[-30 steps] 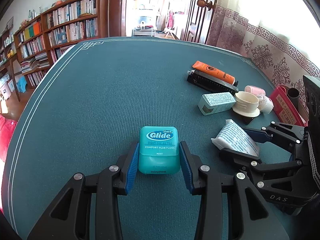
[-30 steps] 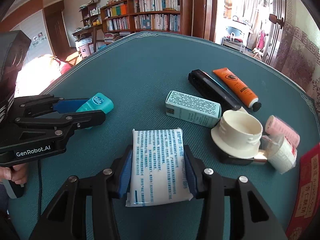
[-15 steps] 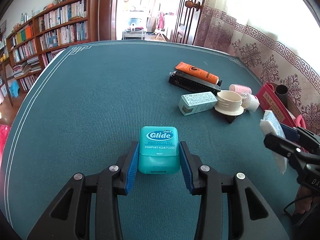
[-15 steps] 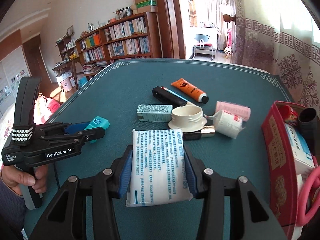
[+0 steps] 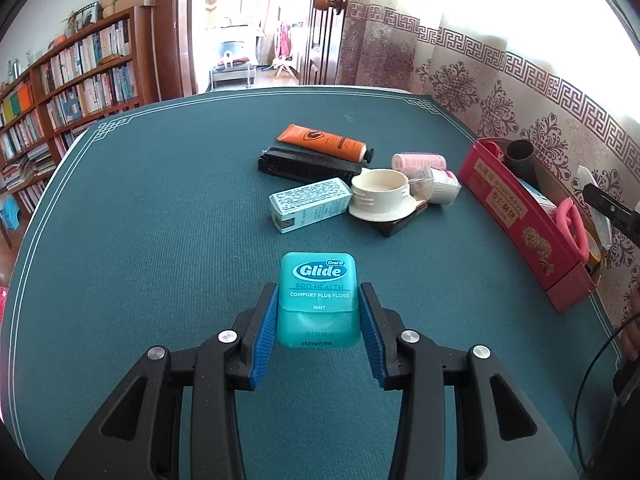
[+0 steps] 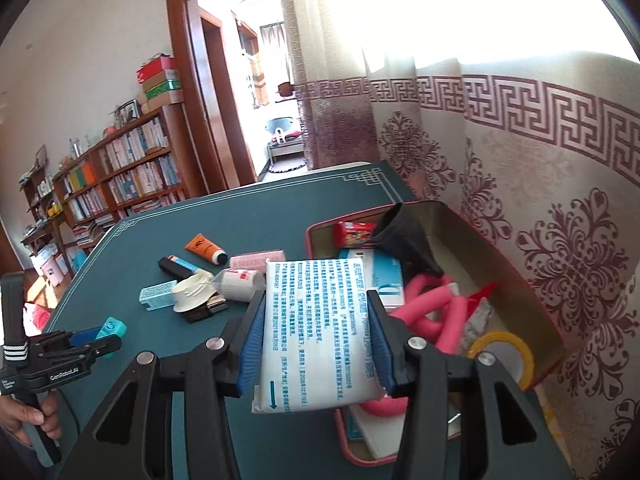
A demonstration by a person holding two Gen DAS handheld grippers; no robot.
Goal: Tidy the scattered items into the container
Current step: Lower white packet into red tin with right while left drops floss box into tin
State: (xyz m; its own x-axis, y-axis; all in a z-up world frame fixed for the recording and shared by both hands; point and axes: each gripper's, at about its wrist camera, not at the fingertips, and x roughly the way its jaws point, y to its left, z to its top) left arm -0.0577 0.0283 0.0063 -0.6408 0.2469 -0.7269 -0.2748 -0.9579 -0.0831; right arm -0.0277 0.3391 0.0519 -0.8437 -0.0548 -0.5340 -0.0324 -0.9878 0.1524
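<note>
- the white packet [image 6: 320, 332] with blue print is pinched between the blue pads of the right claw [image 6: 316, 340], held in the air above the near end of the red container [image 6: 516, 252]
- the teal floss box [image 5: 319, 300], marked glide, is pinched upright between the pads of the left claw [image 5: 319, 320], above the green table [image 5: 140, 220] and well apart from the container
- seen from the right wrist, the left claw [image 6: 100, 338] shows at the lower left with the floss box [image 6: 112, 328] at its tip and a hand [image 6: 28, 416] gripping its handle
- the container stands at the table's edge next to the patterned curtain [image 6: 560, 200]; inside lie a pink looped thing [image 6: 436, 312], a yellow tape roll [image 6: 504, 348], a black cone-like piece [image 6: 404, 236], a red packet [image 6: 356, 234] and a white and blue box [image 6: 384, 276]
- still loose on the table in 1 cluster: an orange tube [image 5: 324, 142], a long black case [image 5: 308, 166] just beside it, a small teal-patterned carton [image 5: 308, 204], a cream round lid [image 5: 380, 192] resting on a dark flat thing, a pink roll [image 5: 418, 160] and a white roll [image 5: 442, 186] touching it
- the carton touches the cream lid's rim
- a bookshelf [image 5: 68, 80] and an open doorway [image 5: 248, 40] stand beyond the table
</note>
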